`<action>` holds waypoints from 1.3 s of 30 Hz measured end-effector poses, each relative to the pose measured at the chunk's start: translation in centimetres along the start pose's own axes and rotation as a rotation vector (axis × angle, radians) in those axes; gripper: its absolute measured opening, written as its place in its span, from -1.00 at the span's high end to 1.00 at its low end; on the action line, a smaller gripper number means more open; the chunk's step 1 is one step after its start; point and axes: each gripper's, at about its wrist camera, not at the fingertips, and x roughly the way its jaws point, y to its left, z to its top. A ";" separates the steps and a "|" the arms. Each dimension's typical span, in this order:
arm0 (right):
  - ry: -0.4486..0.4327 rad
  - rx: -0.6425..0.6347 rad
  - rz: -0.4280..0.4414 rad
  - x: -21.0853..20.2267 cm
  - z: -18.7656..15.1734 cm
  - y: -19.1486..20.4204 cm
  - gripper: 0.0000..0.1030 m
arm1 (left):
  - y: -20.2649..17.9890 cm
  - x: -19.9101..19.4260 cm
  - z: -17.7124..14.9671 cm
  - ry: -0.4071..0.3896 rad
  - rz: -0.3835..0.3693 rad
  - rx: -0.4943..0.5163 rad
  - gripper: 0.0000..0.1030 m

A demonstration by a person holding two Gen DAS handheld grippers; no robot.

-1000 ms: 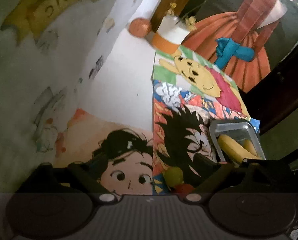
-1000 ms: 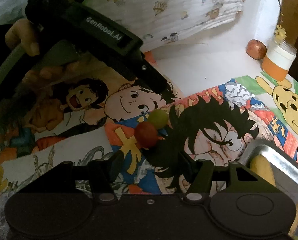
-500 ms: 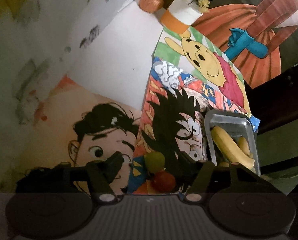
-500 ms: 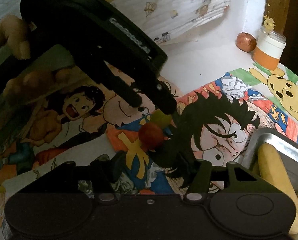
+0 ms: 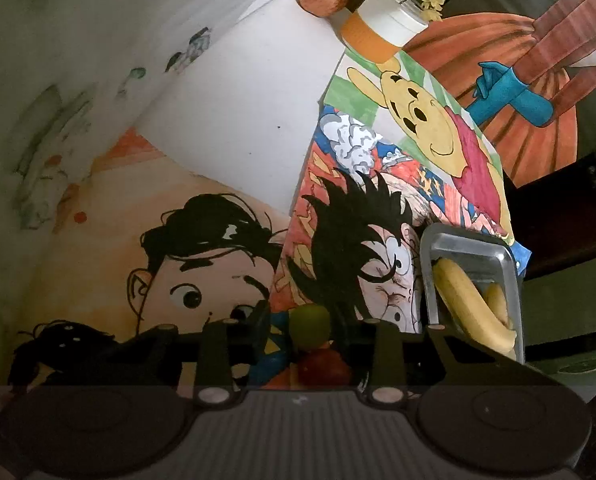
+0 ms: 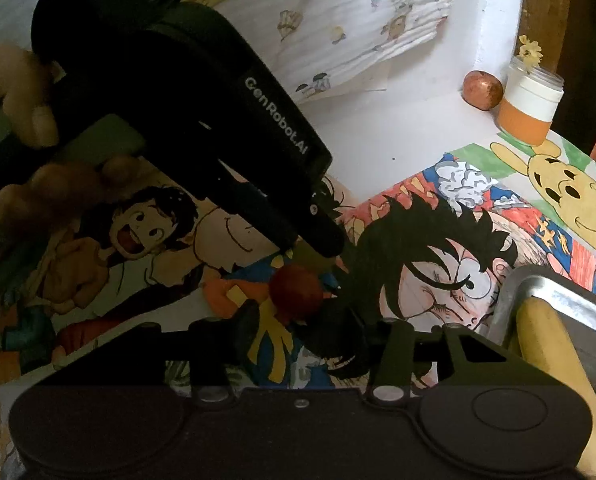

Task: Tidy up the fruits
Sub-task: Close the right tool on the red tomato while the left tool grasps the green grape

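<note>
Both little fruits sit touching on the cartoon drawings (image 5: 226,280), just left of the metal tray (image 5: 471,248) of bananas (image 5: 465,304). They're light, smooth and roll-prone, so pinch across the widest part.

The left gripper (image 5: 303,326) has just been closing around the green fruit (image 5: 309,326), and the right gripper (image 6: 298,316) around the red fruit (image 6: 296,288) (contact looks likely, but it's dim). Only the right wrist view shows the person's hand (image 6: 30,112).

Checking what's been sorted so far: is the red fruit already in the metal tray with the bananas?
No. The red fruit lies on the cartoon drawings outside the metal tray, which holds only bananas.
</note>
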 end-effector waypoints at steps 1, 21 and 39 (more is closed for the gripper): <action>-0.001 0.003 0.000 0.0 0.0 0.0 0.09 | 0.1 0.1 0.0 0.002 -0.007 -0.004 0.36; -0.030 0.017 -0.005 0.4 0.3 0.2 0.35 | 0.6 0.4 -0.2 -0.008 -0.058 -0.060 0.51; -0.045 0.068 -0.007 -2.0 -1.8 -0.2 0.39 | 1.4 -0.3 -1.9 -0.056 -0.109 -0.110 0.53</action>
